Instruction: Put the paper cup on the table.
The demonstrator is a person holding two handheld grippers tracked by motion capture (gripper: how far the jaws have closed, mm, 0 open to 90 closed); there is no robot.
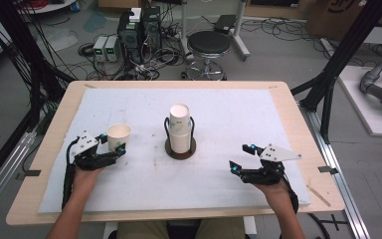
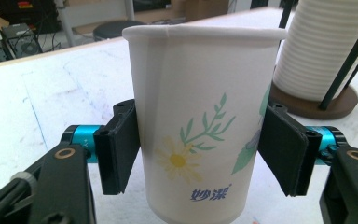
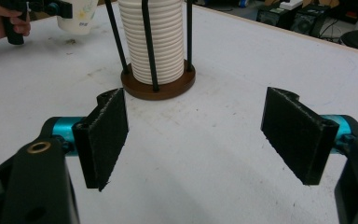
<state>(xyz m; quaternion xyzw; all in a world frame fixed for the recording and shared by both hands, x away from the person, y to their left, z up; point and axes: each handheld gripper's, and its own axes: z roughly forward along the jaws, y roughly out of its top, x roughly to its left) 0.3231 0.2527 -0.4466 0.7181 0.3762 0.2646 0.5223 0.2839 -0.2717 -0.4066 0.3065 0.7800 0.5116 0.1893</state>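
Left hand-held gripper [image 2: 198, 154] clamps upright paper cup [image 2: 200, 126], left of the cup stack [image 1: 180, 128] on the counter [image 1: 54, 119]. Right hand-held gripper [image 3: 200, 140] wide, empty, right of stack.

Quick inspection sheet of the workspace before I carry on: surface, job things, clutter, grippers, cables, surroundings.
Surface: wooden table under a white mat, lightly speckled near the holder.
Job's things: single paper cup with a daisy print, upright; cup stack in a black-rod holder with a brown base.
Clutter: nothing seen on the mat.
Grippers: left gripper has its jaws against both sides of the cup; right gripper open, empty, facing the holder.
Cables: one trails from each gripper; tangle on the floor beyond the table.
Surroundings: stool, electronics boxes, black frame posts.
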